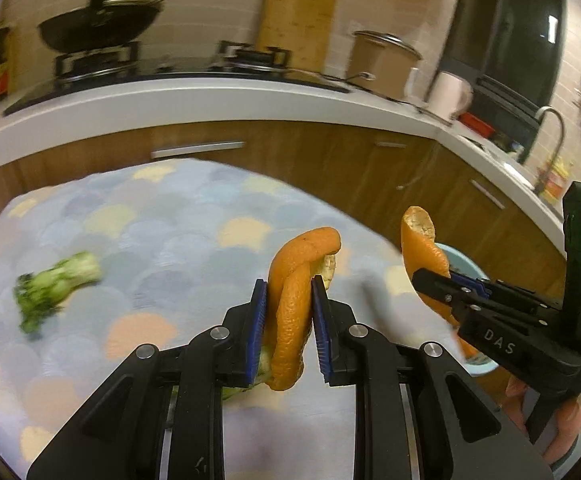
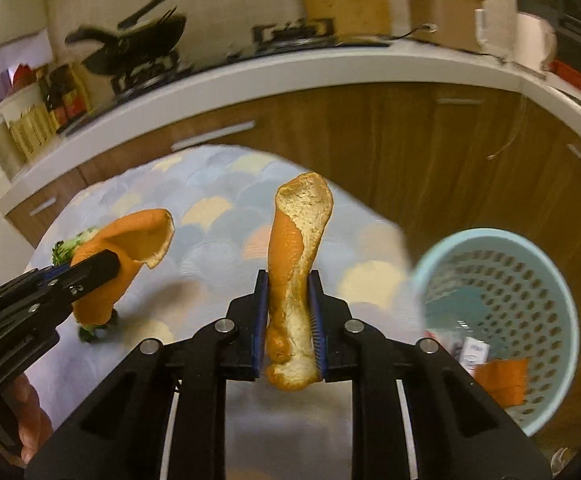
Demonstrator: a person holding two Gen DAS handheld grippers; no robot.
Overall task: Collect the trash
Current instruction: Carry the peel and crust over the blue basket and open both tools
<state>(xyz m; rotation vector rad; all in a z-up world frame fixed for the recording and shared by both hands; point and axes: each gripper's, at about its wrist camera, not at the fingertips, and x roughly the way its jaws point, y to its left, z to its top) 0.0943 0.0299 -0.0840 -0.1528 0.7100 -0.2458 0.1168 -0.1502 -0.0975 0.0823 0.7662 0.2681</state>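
My left gripper (image 1: 289, 286) is shut on a curled orange peel (image 1: 294, 300) and holds it above the pastel scale-patterned tablecloth (image 1: 150, 220). My right gripper (image 2: 288, 278) is shut on a second orange peel (image 2: 294, 280), pith facing me, also held above the cloth. Each gripper shows in the other's view, the right (image 1: 442, 280) with its peel (image 1: 422, 248), the left (image 2: 90, 268) with its peel (image 2: 130, 248). A broccoli piece (image 1: 56, 286) lies on the cloth at left. A light blue perforated trash basket (image 2: 498, 320) stands to the right, with orange peel (image 2: 502, 380) and scraps inside.
Wooden cabinets (image 1: 330, 152) under a white counter (image 1: 210, 96) run behind the table. A stove with a black wok (image 1: 98, 28), a cutting board (image 1: 296, 12), a pot (image 1: 384, 60) and a sink faucet (image 1: 554, 132) sit on the counter.
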